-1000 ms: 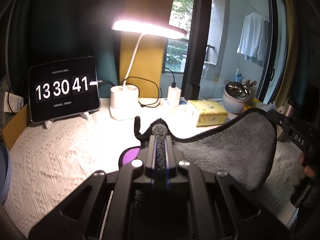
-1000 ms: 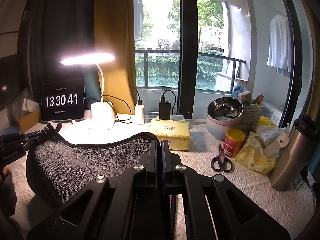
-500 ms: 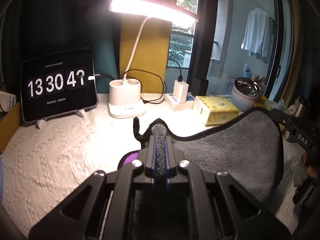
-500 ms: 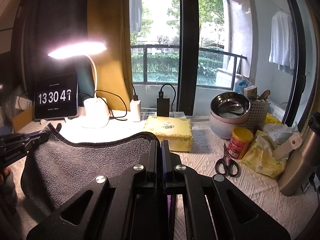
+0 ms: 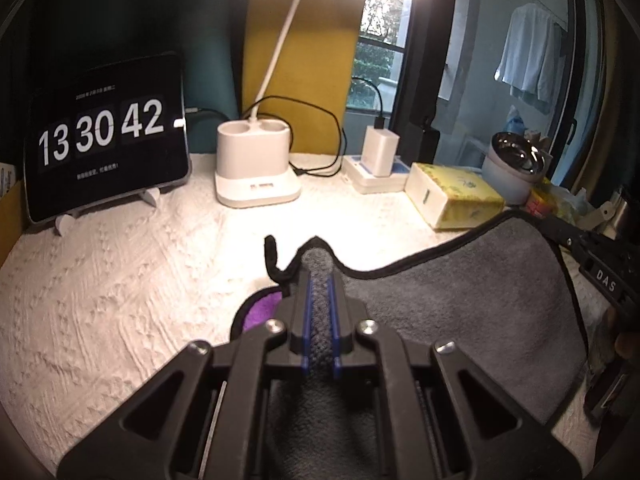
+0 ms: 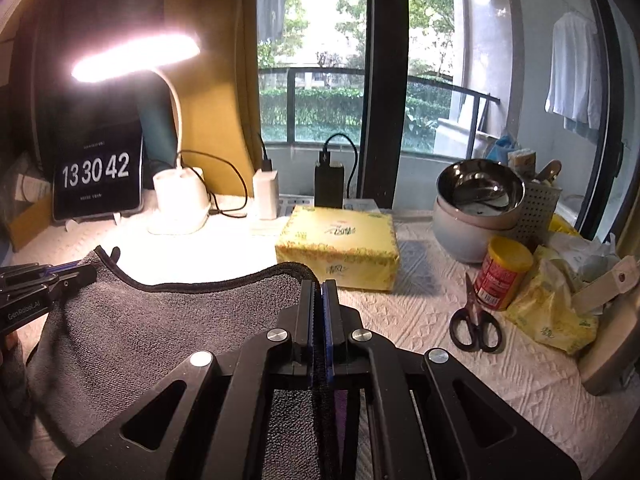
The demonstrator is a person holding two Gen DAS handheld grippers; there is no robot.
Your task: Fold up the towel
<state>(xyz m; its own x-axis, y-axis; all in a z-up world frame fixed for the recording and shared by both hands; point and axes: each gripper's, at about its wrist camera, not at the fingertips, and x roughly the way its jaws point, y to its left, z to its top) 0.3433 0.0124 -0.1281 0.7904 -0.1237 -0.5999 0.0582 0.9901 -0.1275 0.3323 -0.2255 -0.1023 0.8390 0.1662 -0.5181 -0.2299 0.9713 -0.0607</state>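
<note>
**Both grippers pinch the top edge of a grey towel lifted above the table**

The left gripper (image 5: 319, 276) is clenched on a bunched corner of the grey terry towel with black piping (image 5: 460, 300), the cloth squeezed between its blue-edged fingers (image 5: 306, 312). The right gripper (image 6: 319, 292) is clamped on the opposite corner, its jaws nearly touching with only the thin hem between them. The towel's bound top edge sags in a shallow curve from one gripper to the other, and the rest hangs down toward the white textured tablecloth (image 5: 120, 280). A purple patch (image 5: 262, 308) shows just beside the left gripper, under the towel's corner.

Beyond the towel lies a yellow rectangular tissue pack (image 6: 338, 246). Left of the tissue pack stands a white desk lamp (image 6: 178, 200) with a glowing bar head, its base holding two round wells whose contents cannot be seen. Further left of the tissue pack a black tablet (image 5: 106, 136) reads 13 30 42. Right of the tissue pack, a shiny steel bowl (image 6: 480, 188) sits nested in a pale round pot (image 6: 460, 232); something metallic lies inside the bowl. Behind the pot a white perforated basket (image 6: 538, 212) holds utensils with handles sticking up. Right of the tissue pack and nearer the right-wrist camera stand a red can with a yellow lid (image 6: 502, 276) and black-handled scissors (image 6: 474, 322).
</note>
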